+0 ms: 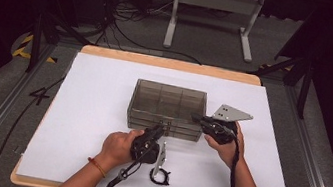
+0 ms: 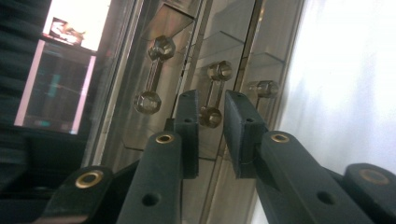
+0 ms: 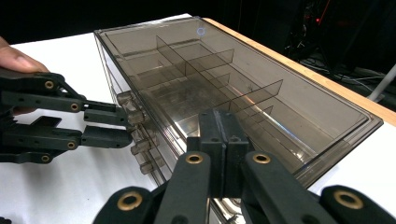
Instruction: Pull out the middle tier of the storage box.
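On white table sheet (image 1: 90, 112): smoky transparent plastic drawer box with inner dividers (image 1: 168, 109), mid-table, drawer fronts facing person; three stacked drawers, each with small clear bar handle on two knob posts.

Left gripper (image 1: 157, 131) at box front, turned on its side; jaws partly apart, straddling middle drawer handle (image 2: 215, 95); handle between pads, gap visible on both sides in left gripper view, so not clamped yet; same seen from right gripper view, left gripper (image 3: 122, 126) tips either side of handle posts.

Right gripper (image 1: 196, 117) at right end of box, tips against upper edge; jaws clenched fully, pads touching each other, nothing between; pressed tips resting on box rim (image 3: 327, 161) in right gripper view.

Small black looped item (image 1: 160, 177) lying on sheet just beside left hand (image 1: 118, 147); too small to identify.
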Demonstrator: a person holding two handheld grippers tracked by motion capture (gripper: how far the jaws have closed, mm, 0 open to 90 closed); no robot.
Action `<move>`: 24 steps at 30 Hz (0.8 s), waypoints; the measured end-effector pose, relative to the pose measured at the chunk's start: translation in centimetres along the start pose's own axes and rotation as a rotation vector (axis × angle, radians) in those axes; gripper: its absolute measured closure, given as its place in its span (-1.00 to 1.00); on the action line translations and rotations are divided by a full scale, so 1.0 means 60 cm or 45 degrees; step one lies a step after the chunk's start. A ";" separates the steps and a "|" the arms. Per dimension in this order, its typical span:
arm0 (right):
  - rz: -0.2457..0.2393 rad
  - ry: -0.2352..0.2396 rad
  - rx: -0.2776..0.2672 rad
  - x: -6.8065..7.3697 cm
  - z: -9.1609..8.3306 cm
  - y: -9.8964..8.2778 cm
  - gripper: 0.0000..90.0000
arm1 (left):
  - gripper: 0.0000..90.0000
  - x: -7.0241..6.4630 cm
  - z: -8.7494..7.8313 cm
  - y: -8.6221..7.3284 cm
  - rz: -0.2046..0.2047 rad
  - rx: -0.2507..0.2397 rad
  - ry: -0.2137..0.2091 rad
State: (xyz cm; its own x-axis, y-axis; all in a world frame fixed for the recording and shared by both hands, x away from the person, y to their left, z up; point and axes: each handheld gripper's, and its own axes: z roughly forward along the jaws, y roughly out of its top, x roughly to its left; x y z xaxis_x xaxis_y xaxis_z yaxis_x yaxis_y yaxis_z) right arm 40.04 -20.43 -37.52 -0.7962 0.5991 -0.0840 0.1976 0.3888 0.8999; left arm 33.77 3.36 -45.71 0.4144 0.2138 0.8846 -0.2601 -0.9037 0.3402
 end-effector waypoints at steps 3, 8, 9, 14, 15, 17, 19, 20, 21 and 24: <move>-0.006 -0.004 0.001 0.001 0.000 0.000 1.00 | 0.73 -0.005 0.000 0.004 0.018 0.018 0.028; -0.005 -0.002 -0.004 0.000 -0.001 -0.001 1.00 | 0.74 -0.016 0.002 0.010 0.087 0.056 0.078; -0.003 -0.001 -0.004 -0.001 -0.001 -0.001 1.00 | 0.75 -0.019 0.003 0.010 0.110 0.055 0.095; -0.003 -0.007 -0.008 -0.001 -0.003 -0.003 1.00 | 0.76 -0.027 0.003 0.014 0.181 0.096 0.151; -0.005 -0.008 -0.009 -0.001 -0.003 -0.003 1.00 | 0.76 -0.028 0.003 0.015 0.192 0.102 0.151; 0.000 -0.004 -0.011 -0.002 -0.003 -0.003 1.00 | 0.76 -0.028 0.003 0.016 0.212 0.110 0.158; 0.004 0.000 -0.014 -0.002 -0.003 -0.004 1.00 | 0.77 -0.029 0.003 0.017 0.218 0.116 0.162; 0.006 0.001 -0.015 -0.002 -0.003 -0.004 1.00 | 0.77 -0.029 0.003 0.017 0.217 0.115 0.161; 0.008 0.001 -0.015 -0.002 -0.003 -0.004 1.00 | 0.77 -0.028 0.003 0.017 0.219 0.113 0.160; 0.011 0.002 -0.015 -0.003 -0.003 -0.004 1.00 | 0.77 -0.029 0.003 0.016 0.221 0.110 0.153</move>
State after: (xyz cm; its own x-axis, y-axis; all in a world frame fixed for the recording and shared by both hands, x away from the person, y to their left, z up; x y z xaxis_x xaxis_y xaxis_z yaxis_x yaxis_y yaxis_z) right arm 40.00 -20.77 -37.63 -0.7956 0.6011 -0.0757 0.1973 0.3753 0.9057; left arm 32.96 2.06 -46.96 0.2617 0.0901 0.9609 -0.2403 -0.9582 0.1553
